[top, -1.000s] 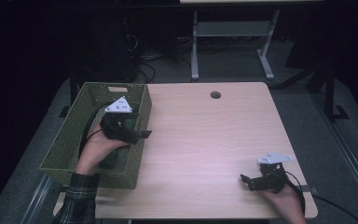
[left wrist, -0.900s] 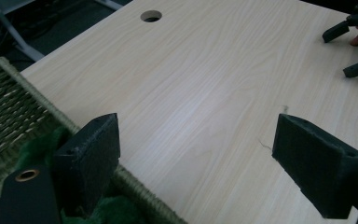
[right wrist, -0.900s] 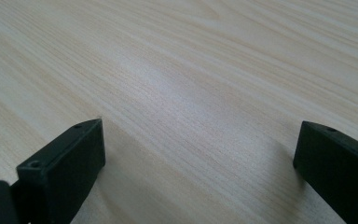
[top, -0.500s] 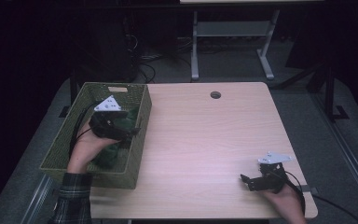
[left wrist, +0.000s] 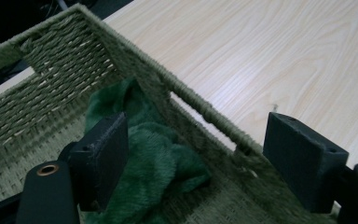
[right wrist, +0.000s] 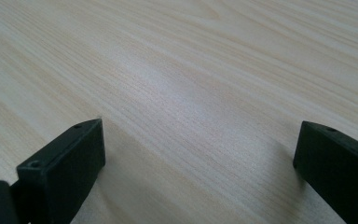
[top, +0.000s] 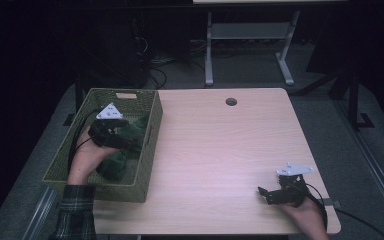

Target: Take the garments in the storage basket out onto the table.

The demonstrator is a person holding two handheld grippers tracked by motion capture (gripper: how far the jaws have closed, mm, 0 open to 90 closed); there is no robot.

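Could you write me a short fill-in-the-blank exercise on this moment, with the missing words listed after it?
1. The green plush cloth lies inside the woven ____.
2. The left gripper hangs over the basket; its fingers have just been closing, yet stand ____, not pressing the cloth.
3. The right gripper rests on the wooden ____ with nothing between its fingers.
4. The round hole in the table lies near its ____ edge.

Missing words: basket; open; table; far
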